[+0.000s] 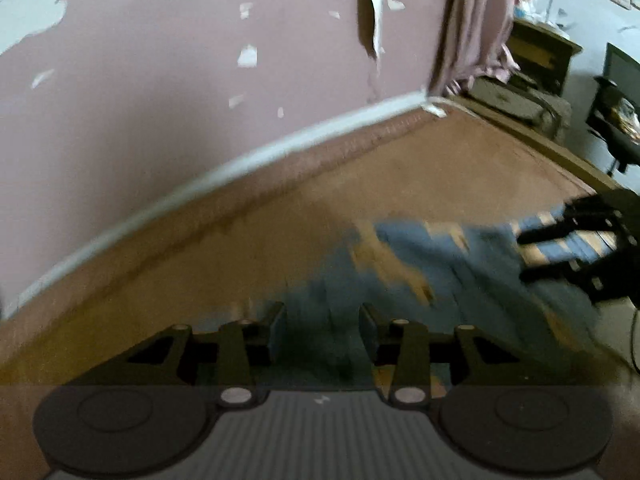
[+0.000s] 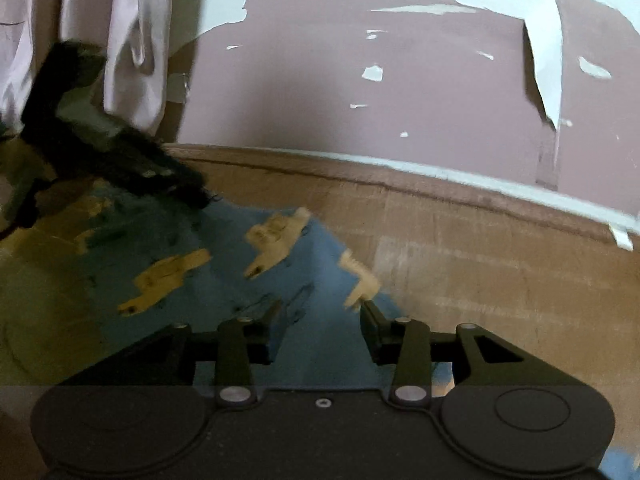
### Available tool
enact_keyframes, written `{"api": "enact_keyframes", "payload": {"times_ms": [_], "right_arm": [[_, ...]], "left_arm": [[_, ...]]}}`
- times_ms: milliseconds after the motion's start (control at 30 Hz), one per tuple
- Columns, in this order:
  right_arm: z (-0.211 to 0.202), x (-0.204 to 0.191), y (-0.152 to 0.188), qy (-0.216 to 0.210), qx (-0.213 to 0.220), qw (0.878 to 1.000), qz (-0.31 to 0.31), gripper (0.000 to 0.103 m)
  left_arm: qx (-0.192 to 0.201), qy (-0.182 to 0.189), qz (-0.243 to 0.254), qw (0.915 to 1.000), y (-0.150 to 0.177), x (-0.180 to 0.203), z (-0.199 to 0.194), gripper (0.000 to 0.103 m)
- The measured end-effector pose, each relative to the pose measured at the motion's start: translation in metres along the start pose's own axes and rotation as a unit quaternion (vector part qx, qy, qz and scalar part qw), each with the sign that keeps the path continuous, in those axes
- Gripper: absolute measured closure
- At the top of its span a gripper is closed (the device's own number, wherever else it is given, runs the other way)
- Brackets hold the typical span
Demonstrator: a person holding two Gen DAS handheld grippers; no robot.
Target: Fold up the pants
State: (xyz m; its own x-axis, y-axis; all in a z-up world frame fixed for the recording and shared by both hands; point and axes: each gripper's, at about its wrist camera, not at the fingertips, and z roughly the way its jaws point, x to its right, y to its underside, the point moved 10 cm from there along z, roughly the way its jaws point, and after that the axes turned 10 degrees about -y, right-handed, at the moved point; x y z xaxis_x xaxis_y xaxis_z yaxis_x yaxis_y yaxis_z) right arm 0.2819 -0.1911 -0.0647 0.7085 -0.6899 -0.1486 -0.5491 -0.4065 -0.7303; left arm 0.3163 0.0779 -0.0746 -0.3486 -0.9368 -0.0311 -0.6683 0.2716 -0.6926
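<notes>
pants (image 2: 224,276) flat on carpet (image 2: 500,272) | no containers seen

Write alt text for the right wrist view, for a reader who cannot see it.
Blue pants with a pale yellow print lie on a brown floor, seen between the parted fingers of the right hand-held gripper, whose pads do not press the cloth. The left hand-held gripper blurs in at upper left, before a pink wall with peeling paint.
</notes>
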Motion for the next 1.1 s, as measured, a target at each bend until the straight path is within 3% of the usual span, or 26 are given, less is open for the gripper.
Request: {"api": "enact_keyframes", "payload": {"times_ms": [133, 200, 267, 333, 533, 633, 700, 733, 767, 833, 967, 1100], "right_arm": [[-0.020, 0.011, 0.019, 0.087, 0.013, 0.994, 0.067, 0.058], [-0.029, 0.024, 0.035, 0.143, -0.002, 0.985, 0.097, 0.056], [-0.037, 0.035, 0.051, 0.172, -0.016, 0.976, 0.133, 0.056], [-0.041, 0.039, 0.068, 0.183, -0.041, 0.971, 0.151, 0.055], [-0.070, 0.044, 0.093, 0.229, -0.050, 0.962, 0.138, 0.026], [-0.087, 0.049, 0.104, 0.226, -0.032, 0.959, 0.166, 0.028], [-0.105, 0.047, 0.100, 0.223, 0.005, 0.959, 0.173, 0.026], [-0.113, 0.045, 0.098, 0.225, 0.022, 0.958, 0.174, 0.020], [-0.120, 0.046, 0.097, 0.229, 0.032, 0.957, 0.174, 0.012], [-0.132, 0.048, 0.094, 0.240, 0.056, 0.953, 0.176, 0.005], [-0.152, 0.068, 0.099, 0.265, 0.088, 0.937, 0.208, 0.005], [-0.174, 0.101, 0.125, 0.303, 0.102, 0.907, 0.275, 0.005]], "left_arm": [[-0.044, -0.017, 0.003, 0.9989, 0.034, -0.001, -0.003, 0.061], [-0.038, -0.029, 0.031, 0.9984, 0.042, -0.001, -0.005, 0.061], [-0.030, -0.040, 0.069, 0.9964, 0.047, 0.002, -0.009, 0.062], [-0.029, -0.035, 0.067, 0.9967, 0.052, -0.001, -0.012, 0.061], [-0.049, -0.050, 0.078, 0.9945, 0.064, -0.012, -0.023, 0.062], [-0.083, -0.062, 0.083, 0.9911, 0.063, -0.011, -0.027, 0.061], [-0.094, -0.063, 0.061, 0.9917, 0.053, -0.003, -0.033, 0.061], [-0.085, -0.056, 0.043, 0.9939, 0.041, 0.006, -0.037, 0.056], [-0.071, -0.046, 0.026, 0.9960, 0.032, 0.019, -0.040, 0.043], [-0.041, -0.028, 0.003, 0.9988, 0.009, 0.048, -0.041, 0.026], [-0.026, 0.019, 0.021, 0.9993, -0.027, 0.120, -0.025, 0.023], [-0.028, 0.050, 0.066, 0.9961, -0.067, 0.192, 0.003, 0.022]]}}
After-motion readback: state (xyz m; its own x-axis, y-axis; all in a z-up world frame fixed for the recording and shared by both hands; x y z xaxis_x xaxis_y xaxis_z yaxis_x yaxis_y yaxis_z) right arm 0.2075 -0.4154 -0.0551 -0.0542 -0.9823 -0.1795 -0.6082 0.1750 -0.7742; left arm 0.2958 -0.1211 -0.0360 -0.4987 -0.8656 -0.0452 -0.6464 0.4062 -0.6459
